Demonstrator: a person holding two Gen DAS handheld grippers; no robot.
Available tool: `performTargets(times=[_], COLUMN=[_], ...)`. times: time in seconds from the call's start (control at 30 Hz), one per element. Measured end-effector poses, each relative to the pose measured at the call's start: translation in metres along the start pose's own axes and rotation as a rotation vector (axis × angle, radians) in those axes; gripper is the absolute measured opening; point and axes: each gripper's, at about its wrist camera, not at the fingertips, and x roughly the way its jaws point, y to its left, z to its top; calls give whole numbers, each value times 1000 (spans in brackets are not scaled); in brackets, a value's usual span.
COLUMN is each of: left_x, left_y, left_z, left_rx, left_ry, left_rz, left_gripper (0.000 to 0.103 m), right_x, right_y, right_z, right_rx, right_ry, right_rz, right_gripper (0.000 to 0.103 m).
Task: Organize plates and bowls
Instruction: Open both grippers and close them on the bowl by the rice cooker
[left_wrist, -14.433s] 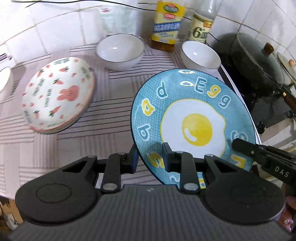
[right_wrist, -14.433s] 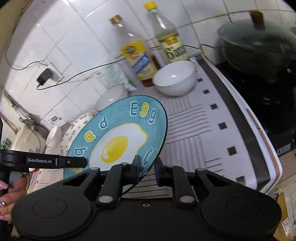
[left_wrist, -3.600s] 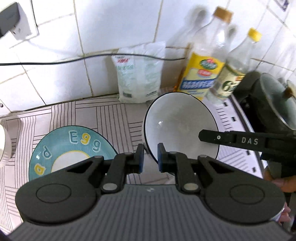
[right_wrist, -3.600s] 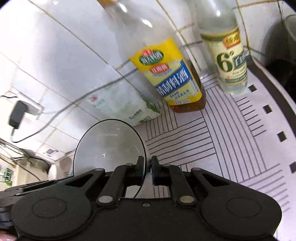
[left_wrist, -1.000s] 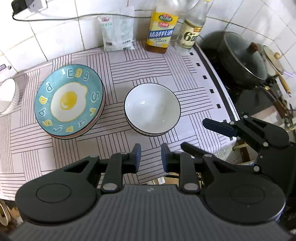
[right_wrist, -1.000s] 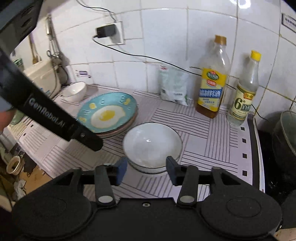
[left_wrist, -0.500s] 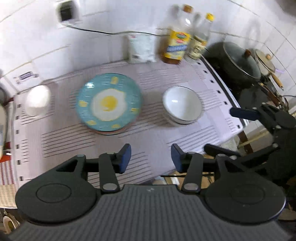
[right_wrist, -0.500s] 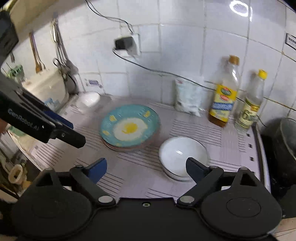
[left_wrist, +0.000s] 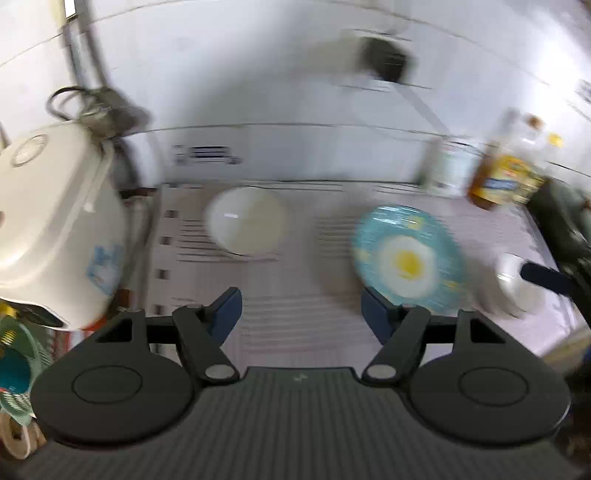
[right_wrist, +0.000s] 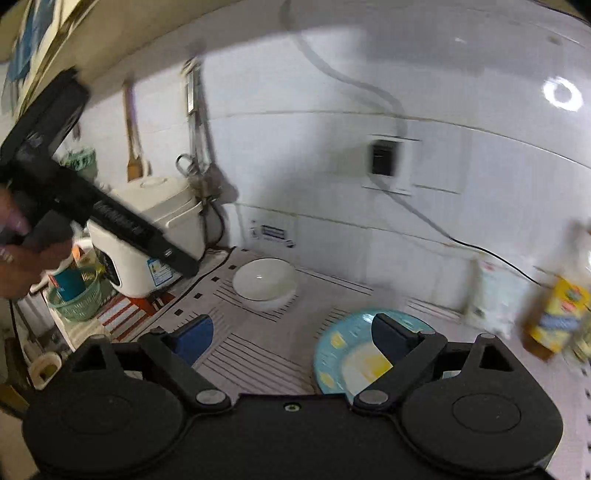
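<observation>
Jaws of left gripper (left_wrist: 301, 312) opening, right gripper (right_wrist: 291, 332) wide, both empty; rice cooker (right_wrist: 155, 229) left.

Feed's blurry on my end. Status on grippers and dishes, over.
Left gripper empty, jaws opening. Right gripper open, empty. Egg plate on the mat, lone white bowl by the rice cooker. Nothing blocking it.

Before you: white rice cooker (right_wrist: 147, 236) far left on counter, green mesh basket (right_wrist: 75, 295) just beside it, nearer. Striped counter mat (left_wrist: 295, 325) spreads across worktop. Wall socket with black plug (right_wrist: 382, 158) on white tiles, cable trailing right. White packet (right_wrist: 491, 295) and yellow-labelled bottle (right_wrist: 557, 314) far right, blurred.
</observation>
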Motion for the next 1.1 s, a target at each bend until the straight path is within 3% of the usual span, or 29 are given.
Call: performTargets(times=[0.23,0.53,0.6,0.67,0.77,0.83,0.87,1.1], left_x=[70,168,185,199,215,221,223,225], left_y=[64,92,95,97,102,106,107,98], left_z=[25,38,40,42,42,42,42,42], left_rx=[-96,-160,-157,-160,-181,-204,-209,-143], left_ry=[77,109,108,113,137,152,157,161], left_rz=[4,26,17,26,23,-3,-8,21], left_gripper=[71,68,67,64,47,23,17,13], right_x=[104,245,256,274,291,295,297,306], right_y=[34,60,59,55,50,47,46,53], right_z=[8,-21,-25,-30,-32,-30,-29,-26], right_rx=[1,-101,-87,-54,0,11,9,-51], right_ry=[51,156,158,171,172,156,152,120], right_rz=[68,-29,-37,-72,-100,-92,-81,-70], right_gripper=[95,95,95,95,95,95,95,97])
